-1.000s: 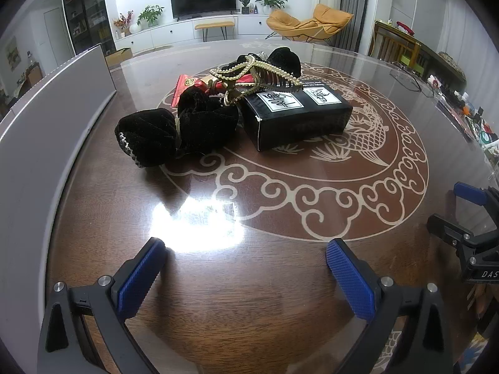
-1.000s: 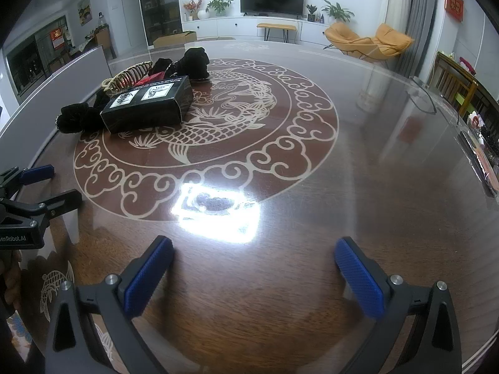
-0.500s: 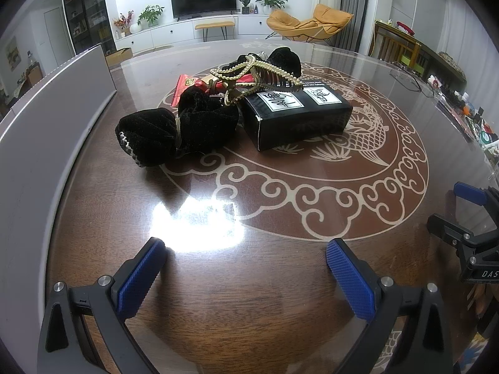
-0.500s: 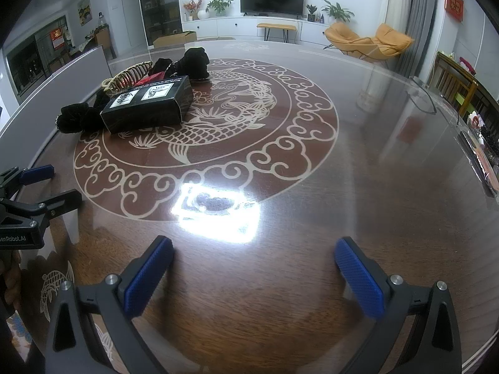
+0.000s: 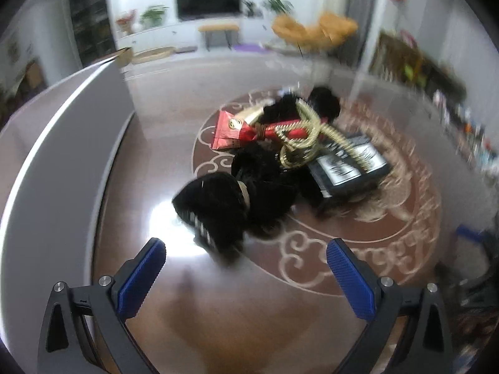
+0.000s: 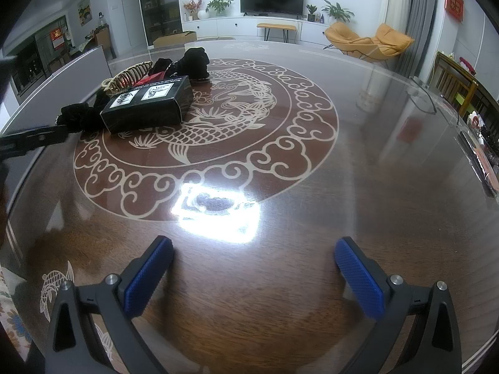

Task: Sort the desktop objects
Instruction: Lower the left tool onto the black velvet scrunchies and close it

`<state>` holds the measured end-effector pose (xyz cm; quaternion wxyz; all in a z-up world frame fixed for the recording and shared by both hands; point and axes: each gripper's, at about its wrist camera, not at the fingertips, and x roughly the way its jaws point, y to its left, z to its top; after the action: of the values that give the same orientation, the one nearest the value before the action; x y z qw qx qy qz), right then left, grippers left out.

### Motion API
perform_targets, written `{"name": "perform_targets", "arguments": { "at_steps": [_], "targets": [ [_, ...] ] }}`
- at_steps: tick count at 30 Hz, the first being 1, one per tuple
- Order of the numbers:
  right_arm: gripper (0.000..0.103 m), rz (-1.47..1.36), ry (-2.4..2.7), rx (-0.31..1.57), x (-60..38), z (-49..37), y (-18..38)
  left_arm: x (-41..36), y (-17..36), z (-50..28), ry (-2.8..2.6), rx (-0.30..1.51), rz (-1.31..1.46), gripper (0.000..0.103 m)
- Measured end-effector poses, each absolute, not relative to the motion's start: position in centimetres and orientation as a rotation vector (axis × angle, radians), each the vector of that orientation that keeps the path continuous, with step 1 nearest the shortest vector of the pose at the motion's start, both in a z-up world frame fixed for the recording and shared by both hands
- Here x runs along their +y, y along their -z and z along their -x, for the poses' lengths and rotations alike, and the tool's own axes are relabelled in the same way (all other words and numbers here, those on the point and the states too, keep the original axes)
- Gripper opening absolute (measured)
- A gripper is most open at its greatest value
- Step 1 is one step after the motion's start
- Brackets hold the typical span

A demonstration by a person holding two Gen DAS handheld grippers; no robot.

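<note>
Left hand-held gripper [image 5: 246, 260] wide open, empty, near black velvet pouch [image 5: 215, 205] on brown patterned table [image 6: 280, 280]. Right hand-held gripper [image 6: 254, 260] wide open, empty.

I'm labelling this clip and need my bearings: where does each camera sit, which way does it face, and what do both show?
Left wrist: sits on the left gripper, looking along its open blue fingers at the nearby pile: black velvet pouches, red packet, bead string, black box. Image blurred.
Right wrist: sits on the right gripper, open fingers over bare table; the pile lies far left, and part of the left gripper shows at the left edge.
Shared: the black box, pouches, beads, and the television wall behind.
</note>
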<state>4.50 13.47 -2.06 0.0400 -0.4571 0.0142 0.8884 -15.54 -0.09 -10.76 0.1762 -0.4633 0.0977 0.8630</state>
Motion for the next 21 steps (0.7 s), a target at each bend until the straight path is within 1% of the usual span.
{"name": "perform_targets", "arguments": {
  "at_steps": [2, 4, 8, 11, 13, 14, 15, 18, 21],
  "targets": [
    [0.103, 1.401, -2.722, 0.043, 13.5, -4.5, 2.1, 1.0, 11.1, 16.8, -2.425, 0.394, 1.297, 0.103],
    [0.103, 1.401, -2.722, 0.043, 13.5, -4.5, 2.1, 1.5, 11.0, 18.3, -2.434, 0.431, 1.276, 0.103],
    [0.103, 1.401, -2.722, 0.043, 13.5, -4.5, 2.1, 2.1, 11.3, 20.8, -2.361, 0.336, 1.326, 0.103],
    [0.103, 1.401, -2.722, 0.043, 13.5, -4.5, 2.1, 2.8, 11.6, 21.2, -2.323, 0.345, 1.312, 0.103],
    [0.103, 1.4, -2.722, 0.043, 13.5, -4.5, 2.1, 3.2, 11.5, 20.9, -2.331, 0.354, 1.268, 0.084],
    [0.103, 1.4, -2.722, 0.043, 13.5, -4.5, 2.1, 3.3, 11.5, 20.8, -2.335, 0.356, 1.264, 0.065],
    [0.103, 1.4, -2.722, 0.043, 13.5, -4.5, 2.1, 3.3, 11.6, 20.6, -2.336, 0.346, 1.271, 0.055],
    [0.103, 1.4, -2.722, 0.043, 13.5, -4.5, 2.1, 3.4, 11.4, 19.4, -2.367, 0.316, 1.263, 0.046],
    [0.103, 1.401, -2.722, 0.043, 13.5, -4.5, 2.1, 2.9, 11.3, 16.4, -2.408, 0.279, 1.271, 0.046]
  ]
}}
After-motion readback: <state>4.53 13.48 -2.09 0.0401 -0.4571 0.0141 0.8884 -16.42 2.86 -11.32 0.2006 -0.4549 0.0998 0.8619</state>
